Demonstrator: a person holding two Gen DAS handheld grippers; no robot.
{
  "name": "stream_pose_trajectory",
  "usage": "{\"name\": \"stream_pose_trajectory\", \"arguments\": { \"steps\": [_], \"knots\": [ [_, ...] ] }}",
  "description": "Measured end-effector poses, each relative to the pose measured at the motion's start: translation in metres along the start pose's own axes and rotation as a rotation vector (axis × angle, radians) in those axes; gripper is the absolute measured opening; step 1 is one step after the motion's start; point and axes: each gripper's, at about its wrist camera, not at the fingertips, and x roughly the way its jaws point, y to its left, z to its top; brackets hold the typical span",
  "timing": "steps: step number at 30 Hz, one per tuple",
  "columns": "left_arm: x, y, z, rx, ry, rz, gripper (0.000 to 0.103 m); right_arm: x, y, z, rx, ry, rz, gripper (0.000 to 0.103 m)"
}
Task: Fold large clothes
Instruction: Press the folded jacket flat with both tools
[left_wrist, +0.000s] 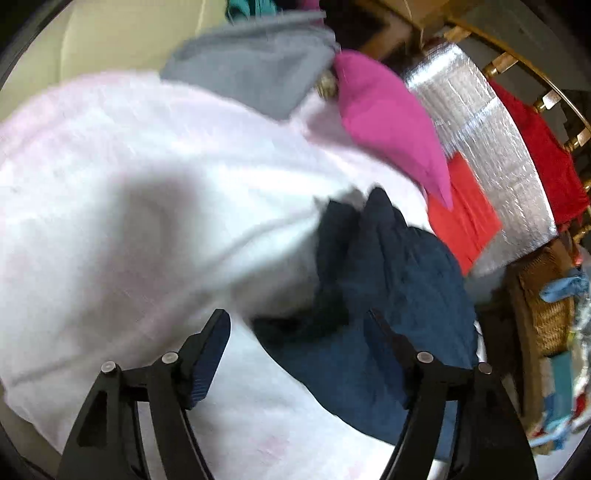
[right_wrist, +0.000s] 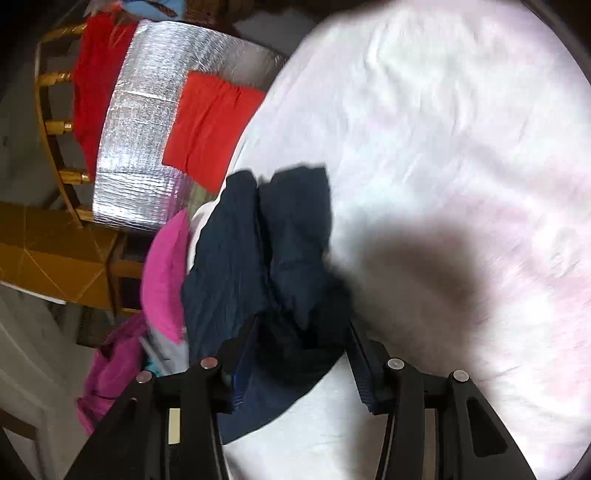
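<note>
A dark navy garment (left_wrist: 388, 288) lies bunched on a white sheet (left_wrist: 129, 203); it also shows in the right wrist view (right_wrist: 266, 240). My left gripper (left_wrist: 299, 325) is open, its fingers wide apart just above the sheet and the near edge of the navy garment, holding nothing. My right gripper (right_wrist: 301, 332) is open with its fingers on either side of a dark fold of the navy garment; the jaws are wide and not closed on it. The white sheet (right_wrist: 461, 147) fills the right of that view.
A pink cloth (left_wrist: 388, 122) and a grey cloth (left_wrist: 258, 62) lie beyond the navy garment. A folded red cloth (left_wrist: 465, 218) rests on a silver quilted mat (left_wrist: 480, 122). Wooden chair rails (right_wrist: 55, 110), a wicker basket (left_wrist: 546, 302) and more pink fabric (right_wrist: 110, 369) lie around.
</note>
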Motion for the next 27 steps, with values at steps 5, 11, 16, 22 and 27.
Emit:
{"name": "stream_pose_trajectory", "arguments": {
  "steps": [5,11,16,22,27],
  "knots": [
    [-0.005,-0.034,-0.010,0.171,-0.070,0.039,0.076,-0.031,0.029,-0.005,-0.212,-0.153,0.022,0.052],
    [0.013,-0.093,-0.038,0.425,-0.065,0.092,0.077,0.011,0.079,-0.025,-0.430,-0.082,0.052,0.046],
    [0.059,-0.103,-0.058,0.562,0.065,0.268,0.091,0.070,0.051,-0.014,-0.306,0.104,-0.105,0.036],
    [0.053,-0.103,-0.056,0.546,0.035,0.280,0.093,0.048,0.074,-0.023,-0.411,0.030,-0.031,0.039],
    [0.034,-0.126,-0.069,0.638,-0.073,0.209,0.093,0.063,0.108,-0.054,-0.566,0.077,0.040,0.039]
  ]
}}
